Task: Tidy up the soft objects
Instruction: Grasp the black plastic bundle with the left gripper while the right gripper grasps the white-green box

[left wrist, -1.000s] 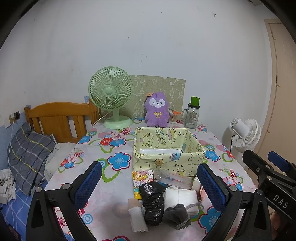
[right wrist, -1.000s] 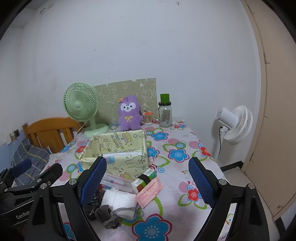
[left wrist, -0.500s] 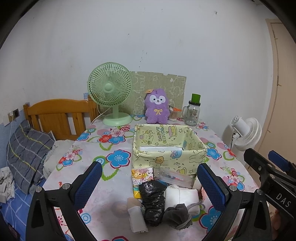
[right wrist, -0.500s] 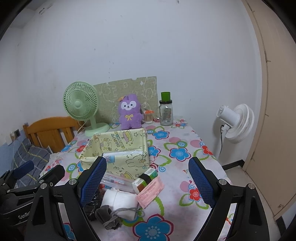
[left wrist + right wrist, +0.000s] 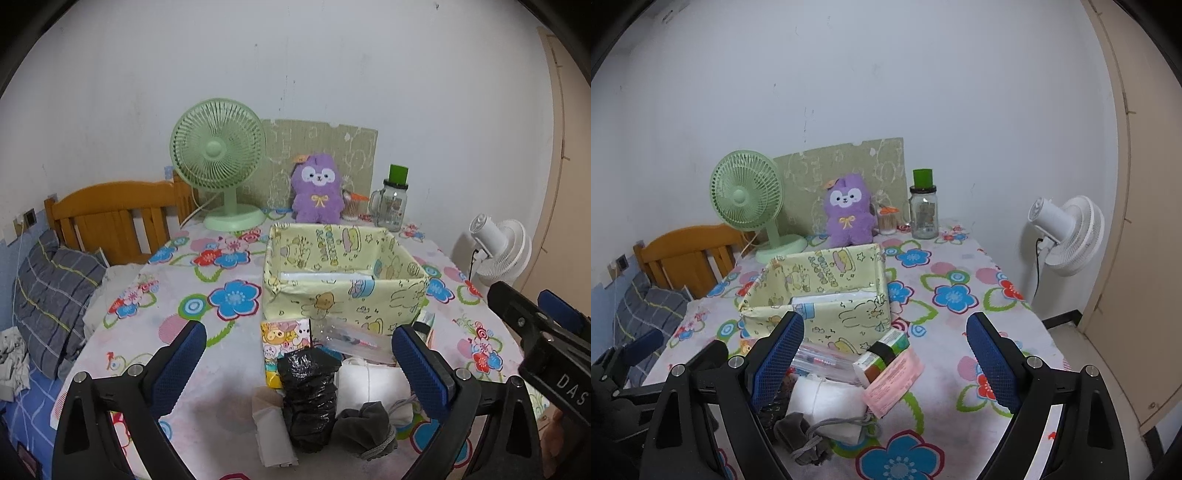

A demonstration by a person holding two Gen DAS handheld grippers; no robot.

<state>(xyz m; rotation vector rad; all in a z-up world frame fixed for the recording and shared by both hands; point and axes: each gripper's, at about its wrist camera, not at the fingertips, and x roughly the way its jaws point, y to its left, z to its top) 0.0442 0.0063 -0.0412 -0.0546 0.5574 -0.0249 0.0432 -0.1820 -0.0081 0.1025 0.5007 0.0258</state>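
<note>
Both the left gripper and the right gripper had their fingers spread and empty above the soft objects heaped near the desk's front edge, before the yellow box.

— From where is the table seen?
— From its near edge, both views faced toward the far wall; the left wrist view is set leftward, the right one rightward.
— What is shared?
— The yellow box, green fan, and seemingly the same clutter.
</note>
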